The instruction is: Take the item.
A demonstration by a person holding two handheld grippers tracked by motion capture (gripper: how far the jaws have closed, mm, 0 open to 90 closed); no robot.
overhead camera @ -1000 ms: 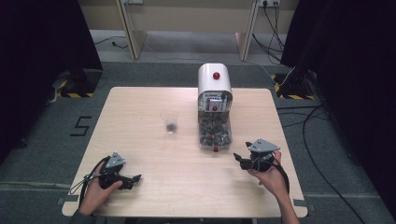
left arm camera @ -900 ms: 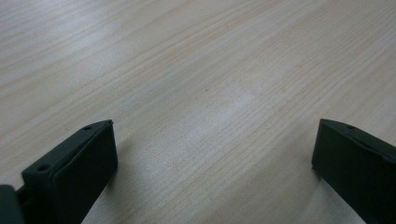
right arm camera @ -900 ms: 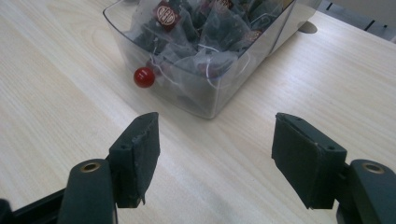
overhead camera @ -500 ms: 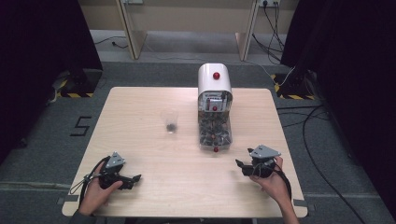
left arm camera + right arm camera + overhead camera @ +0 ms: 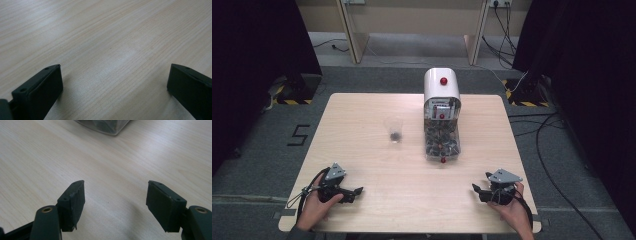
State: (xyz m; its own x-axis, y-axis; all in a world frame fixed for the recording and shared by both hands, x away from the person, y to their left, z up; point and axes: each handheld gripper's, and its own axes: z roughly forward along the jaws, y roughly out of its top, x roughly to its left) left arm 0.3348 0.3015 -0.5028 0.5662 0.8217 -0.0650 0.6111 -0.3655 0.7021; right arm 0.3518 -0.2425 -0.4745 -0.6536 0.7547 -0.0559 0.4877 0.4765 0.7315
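Observation:
A white dispenser [image 5: 441, 107] with a red knob and a clear bin of small dark pieces stands at the table's middle right. A clear plastic cup [image 5: 394, 129] with a few dark pieces in it sits to its left. My left gripper [image 5: 355, 192] rests at the front left of the table, open, its jaws wide over bare wood [image 5: 115, 67]. At the front right, my right gripper [image 5: 477, 190] is open and empty too, close above the wood [image 5: 115, 192]. The dispenser's clear base [image 5: 105, 126] shows at the top of the right gripper view.
The light wooden table [image 5: 362, 150] stands on grey carpet. Cables [image 5: 552, 145] run over the floor to the right. Black curtains hang on both sides, and desk legs stand at the back.
My right gripper has drawn back from beside the dispenser towards the front right edge of the table. The left gripper has stayed put.

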